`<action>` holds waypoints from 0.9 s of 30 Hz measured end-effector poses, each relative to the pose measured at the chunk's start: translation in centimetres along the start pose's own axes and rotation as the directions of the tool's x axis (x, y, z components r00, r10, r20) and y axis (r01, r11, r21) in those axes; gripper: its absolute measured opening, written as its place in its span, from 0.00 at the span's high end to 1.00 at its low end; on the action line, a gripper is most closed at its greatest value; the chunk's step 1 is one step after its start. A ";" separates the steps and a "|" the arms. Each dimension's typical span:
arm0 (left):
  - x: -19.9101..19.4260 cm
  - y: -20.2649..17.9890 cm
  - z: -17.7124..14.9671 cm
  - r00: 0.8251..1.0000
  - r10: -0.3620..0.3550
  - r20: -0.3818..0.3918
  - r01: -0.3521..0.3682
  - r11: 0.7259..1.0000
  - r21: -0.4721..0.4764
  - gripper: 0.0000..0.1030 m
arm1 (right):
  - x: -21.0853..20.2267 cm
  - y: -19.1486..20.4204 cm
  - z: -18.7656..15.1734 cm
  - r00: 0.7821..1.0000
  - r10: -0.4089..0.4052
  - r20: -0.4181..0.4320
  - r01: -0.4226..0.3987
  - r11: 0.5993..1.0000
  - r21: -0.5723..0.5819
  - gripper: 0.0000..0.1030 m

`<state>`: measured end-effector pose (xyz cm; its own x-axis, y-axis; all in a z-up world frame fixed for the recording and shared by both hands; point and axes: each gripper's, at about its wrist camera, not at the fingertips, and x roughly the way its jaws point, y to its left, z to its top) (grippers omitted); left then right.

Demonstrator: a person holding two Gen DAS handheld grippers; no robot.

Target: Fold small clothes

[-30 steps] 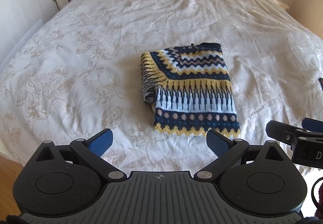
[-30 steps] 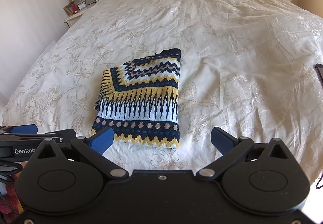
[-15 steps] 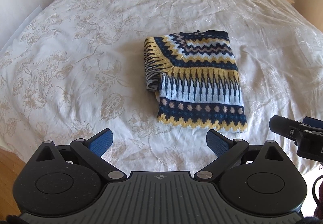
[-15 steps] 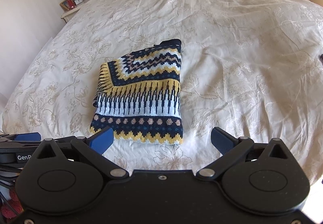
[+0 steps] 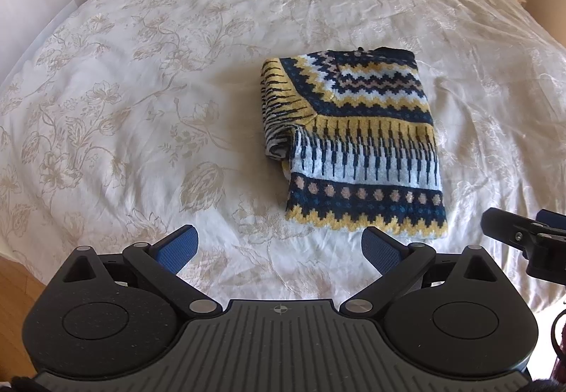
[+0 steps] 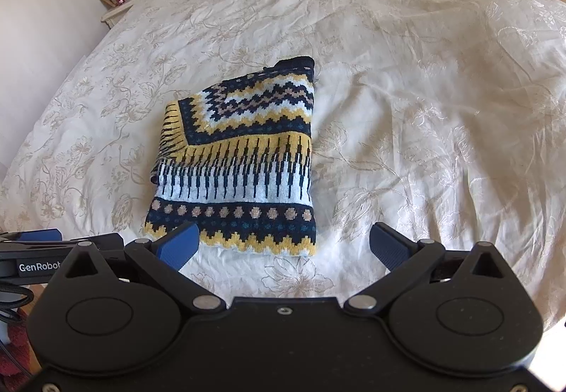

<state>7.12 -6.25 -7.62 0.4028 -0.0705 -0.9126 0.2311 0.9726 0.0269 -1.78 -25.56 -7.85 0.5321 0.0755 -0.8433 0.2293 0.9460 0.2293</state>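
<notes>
A small knitted sweater [image 5: 357,141] with navy, yellow and white patterns lies folded into a compact rectangle on the bed; it also shows in the right wrist view [image 6: 240,158]. My left gripper [image 5: 279,247] is open and empty, just short of the sweater's near hem and left of its middle. My right gripper [image 6: 283,245] is open and empty, with its left fingertip [image 6: 180,243] over the near hem. Each gripper shows at the edge of the other's view.
A cream floral bedspread [image 5: 141,91] covers the whole bed. A bedside table [image 6: 116,8] with a lamp, clock and photo frame stands at the far left. Wooden floor [image 5: 14,289] shows past the bed's near left corner.
Both grippers have moved forward and down toward the sweater's near hem. The sweater has not moved, and both grippers have stayed open.
</notes>
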 end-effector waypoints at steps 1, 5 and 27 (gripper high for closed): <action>0.1 0.0 0.0 1.000 0.000 -0.002 0.000 1.000 0.002 0.02 | 0.1 0.0 0.0 1.000 -0.002 -0.002 0.002 1.000 0.001 0.01; 0.2 -0.2 0.2 1.000 0.002 -0.007 -0.002 1.000 0.008 0.02 | 0.4 -0.2 0.0 1.000 -0.001 -0.010 0.001 1.000 0.006 0.01; 0.8 -0.3 0.5 1.000 0.010 -0.020 -0.010 1.000 0.004 0.10 | 1.4 -0.6 0.1 0.999 0.011 -0.036 -0.011 1.000 0.013 0.01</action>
